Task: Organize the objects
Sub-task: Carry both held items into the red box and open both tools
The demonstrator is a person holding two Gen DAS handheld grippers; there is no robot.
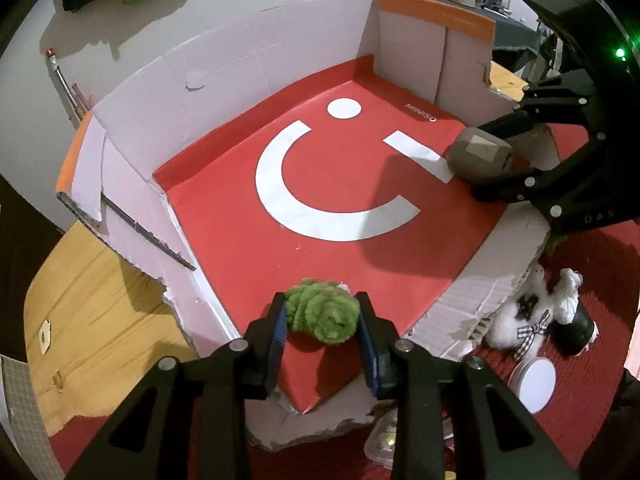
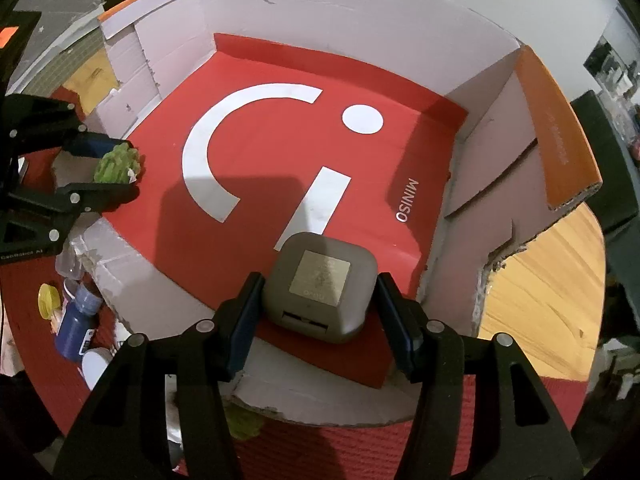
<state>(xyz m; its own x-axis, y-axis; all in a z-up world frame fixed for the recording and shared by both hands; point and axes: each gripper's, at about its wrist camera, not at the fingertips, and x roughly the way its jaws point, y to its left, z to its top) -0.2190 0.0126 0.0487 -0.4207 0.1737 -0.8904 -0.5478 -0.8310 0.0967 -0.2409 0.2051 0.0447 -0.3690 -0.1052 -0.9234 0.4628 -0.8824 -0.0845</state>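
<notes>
1. I am holding the left claw low in the centre of the left wrist view, and its blue-padded fingers are clamping a fuzzy green plush ball from both sides.
2. The ball is hanging over the near edge of the red Miniso sheet that is lining the floor of the cardboard box.
3. I am keeping the right claw at bottom centre of the right wrist view, its fingers pressing both sides of a grey rounded-square case.
4. The case is sitting over the near part of the red sheet, its label face turned up toward the camera; whether it is touching the sheet, I cannot tell.
5. In the left wrist view the right claw is reaching in from the right edge of the frame with the case.
6. A white plush toy with a checked bow is lying outside the box at lower right, on the red cloth covering the surface, beside a round white lid.
7. In the right wrist view a blue bottle is lying at lower left, outside the box.
</notes>
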